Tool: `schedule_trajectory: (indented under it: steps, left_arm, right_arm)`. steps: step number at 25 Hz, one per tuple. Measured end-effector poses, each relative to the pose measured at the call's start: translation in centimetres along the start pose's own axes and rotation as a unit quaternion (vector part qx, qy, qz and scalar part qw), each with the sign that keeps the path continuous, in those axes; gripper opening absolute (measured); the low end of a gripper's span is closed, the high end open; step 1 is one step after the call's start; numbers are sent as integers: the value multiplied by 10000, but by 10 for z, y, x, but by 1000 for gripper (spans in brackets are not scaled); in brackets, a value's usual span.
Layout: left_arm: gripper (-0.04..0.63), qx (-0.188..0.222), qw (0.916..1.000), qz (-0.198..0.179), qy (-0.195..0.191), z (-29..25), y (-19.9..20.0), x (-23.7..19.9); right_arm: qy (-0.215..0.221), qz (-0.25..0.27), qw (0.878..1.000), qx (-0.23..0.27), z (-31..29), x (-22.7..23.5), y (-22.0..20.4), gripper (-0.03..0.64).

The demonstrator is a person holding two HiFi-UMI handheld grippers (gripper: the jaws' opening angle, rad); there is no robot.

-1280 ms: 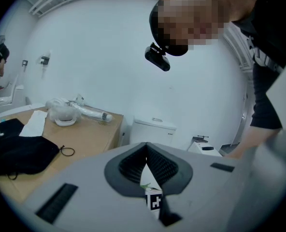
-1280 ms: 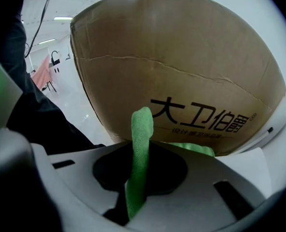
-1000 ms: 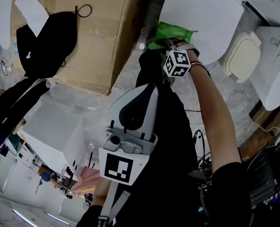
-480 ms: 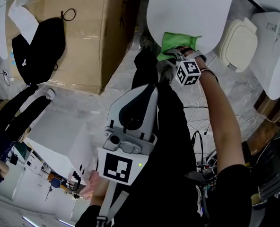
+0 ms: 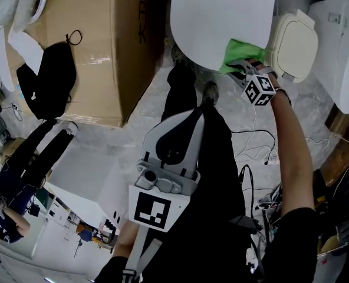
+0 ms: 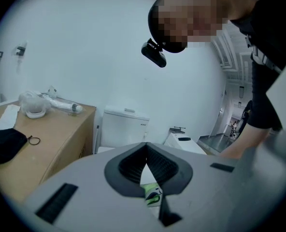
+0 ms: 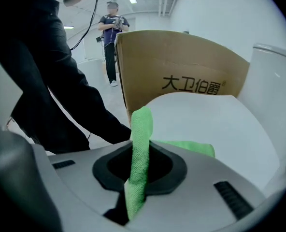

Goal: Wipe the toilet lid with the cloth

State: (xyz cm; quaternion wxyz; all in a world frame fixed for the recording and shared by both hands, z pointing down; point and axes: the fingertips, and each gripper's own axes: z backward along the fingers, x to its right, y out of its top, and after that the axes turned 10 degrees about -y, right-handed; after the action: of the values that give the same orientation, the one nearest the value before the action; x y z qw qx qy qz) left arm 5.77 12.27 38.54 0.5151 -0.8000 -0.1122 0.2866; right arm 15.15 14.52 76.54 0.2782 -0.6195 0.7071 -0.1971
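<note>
Marble floor (image 5: 142,119) below; right gripper (image 5: 240,69), jaws pinching the cloth (image 5: 239,50), presses it on the toilet lid (image 5: 221,16) near its right edge, bare lid spreading leftward; left gripper (image 6: 146,168), jaws together, idles.

Bright even indoor light; fisheye edges dark, blurred.

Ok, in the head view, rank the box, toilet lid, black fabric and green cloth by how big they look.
Largest to smallest:
1. box
2. lid
3. black fabric
4. cloth, clearly smallest, though part of it is hidden
</note>
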Motion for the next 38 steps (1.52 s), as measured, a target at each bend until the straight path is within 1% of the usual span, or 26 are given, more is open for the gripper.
schedule_trajectory:
  steps: [4, 7, 9, 10, 11, 12, 13, 14, 15, 16, 18, 19, 20, 21, 22, 23, 24, 25, 28, 30, 32, 34, 38]
  left_arm:
    - [3, -65, 9999, -46, -146, -16, 4, 7]
    - [3, -102, 9995, -95, -281, -26, 10, 10]
    - [3, -134, 9992, -104, -366, -30, 13, 8]
    - [3, -151, 9990, -110, -397, -32, 15, 5]
    - [3, -170, 9989, -124, -415, -34, 17, 2]
    - [3, -192, 9988, -137, -419, -37, 19, -2]
    - [3, -219, 9988, -139, -414, -40, 21, -7]
    - [3, -243, 9988, -129, -408, -44, 22, -12]
    - [3, -262, 9988, -111, -410, -47, 24, -17]
    - [3, -280, 9987, -92, -419, -51, 26, -23]
    - [3, -311, 9985, -64, -446, -58, 31, -36]
    - [3, -316, 9984, -49, -460, -61, 35, -42]
    - [3, -312, 9984, -42, -475, -64, 39, -48]
    - [3, -307, 9983, -48, -488, -67, 44, -55]
    - [3, -308, 9983, -63, -494, -71, 49, -61]
    - [3, -318, 9983, -79, -492, -74, 54, -69]
    - [3, -327, 9982, -88, -488, -77, 58, -76]
    - [3, -323, 9983, -88, -487, -80, 63, -85]
    - [3, -269, 9985, -26, -486, -85, 76, -110]
    - [3, -232, 9986, 55, -476, -88, 82, -127]
    - [3, -211, 9987, 115, -460, -92, 88, -142]
    - [3, -220, 9987, 135, -435, -97, 91, -157]
    - [3, -194, 9988, 190, -404, -107, 95, -183]
  right_arm:
    - [-298, -639, 9975, -3, 15, 14, -19, 52]
    - [-546, -1105, 9924, 24, 22, 20, -27, 52]
    - [-597, -1374, 9887, -61, 24, 22, -30, 52]
    - [-607, -1591, 9853, -126, 26, 24, -31, 52]
    - [-678, -1897, 9794, -154, 29, 29, -30, 52]
    - [-859, -2277, 9699, -92, 34, 39, -27, 52]
    - [-1146, -2689, 9563, 68, 42, 53, -22, 52]
    - [-1495, -3099, 9385, 280, 52, 70, -17, 52]
    - [-1854, -3500, 9168, 508, 63, 88, -13, 52]
    - [-2186, -3899, 8915, 737, 74, 108, -11, 52]
    - [-2750, -4641, 8338, 1170, 95, 148, -7, 52]
    - [-2997, -4937, 8050, 1356, 104, 168, -6, 52]
    - [-3229, -5161, 7788, 1511, 113, 188, -4, 52]
    - [-3450, -5302, 7573, 1624, 121, 207, -2, 52]
    - [-3662, -5369, 7410, 1692, 128, 226, 0, 52]
    - [-3857, -5389, 7288, 1722, 132, 244, 1, 52]
    - [-4026, -5393, 7194, 1721, 135, 261, 2, 52]
    - [-4169, -5389, 7122, 1691, 135, 276, 3, 52]
    - [-4478, -5403, 6965, 1496, 125, 319, 1, 52]
    - [-4583, -5484, 6864, 1348, 111, 342, -3, 52]
    - [-4604, -5592, 6796, 1159, 90, 360, -8, 52]
    - [-4576, -5654, 6803, 904, 64, 373, -15, 52]
    - [-4272, -5748, 6970, 344, 5, 380, -25, 52]
